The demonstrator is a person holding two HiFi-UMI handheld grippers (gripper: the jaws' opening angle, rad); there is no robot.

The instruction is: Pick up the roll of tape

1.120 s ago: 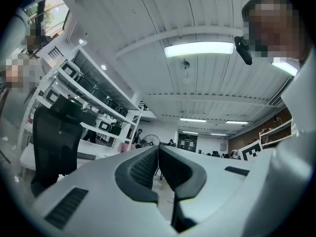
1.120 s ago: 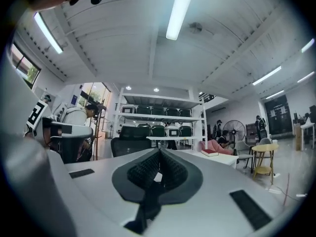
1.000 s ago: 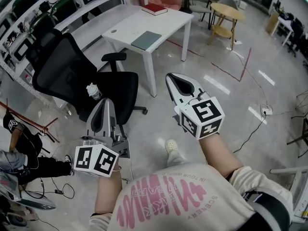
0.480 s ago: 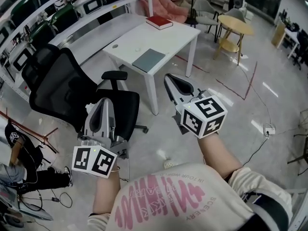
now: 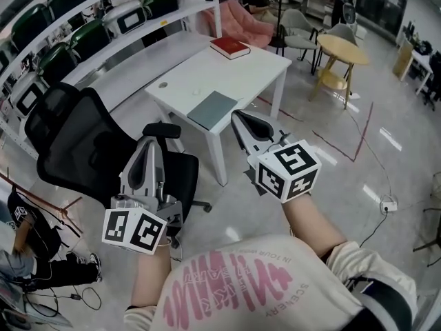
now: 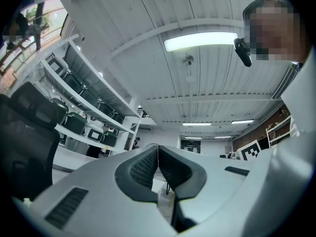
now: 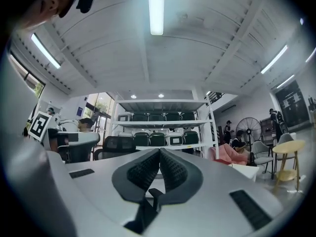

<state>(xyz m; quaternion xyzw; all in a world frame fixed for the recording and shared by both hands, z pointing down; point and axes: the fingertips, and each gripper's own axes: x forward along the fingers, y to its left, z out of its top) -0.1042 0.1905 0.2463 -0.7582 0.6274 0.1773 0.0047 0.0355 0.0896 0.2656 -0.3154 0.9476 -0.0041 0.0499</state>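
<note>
A small flat ring (image 5: 164, 85), possibly the roll of tape, lies on the white table (image 5: 248, 64) near its left edge; it is too small to be sure. Both grippers are held in the air short of the table. My left gripper (image 5: 152, 143) hangs over the black office chair (image 5: 76, 143); its jaws are shut with nothing between them, and the left gripper view shows the same gripper (image 6: 158, 147) closed. My right gripper (image 5: 240, 117) is beside the table's near corner, shut and empty, as my right gripper (image 7: 159, 151) also shows in its own view.
A red book (image 5: 229, 47) and a grey pad (image 5: 213, 109) lie on the table. Shelves with dark cases (image 5: 103, 19) run along the left. A round wooden table (image 5: 344, 47) stands at the back right. A person (image 5: 24, 219) sits on the floor at the left.
Both grippers have travelled forward towards the white table, which now sits nearer in the head view. The bottle on the chair seat is hidden behind the left gripper. Both stay shut.
</note>
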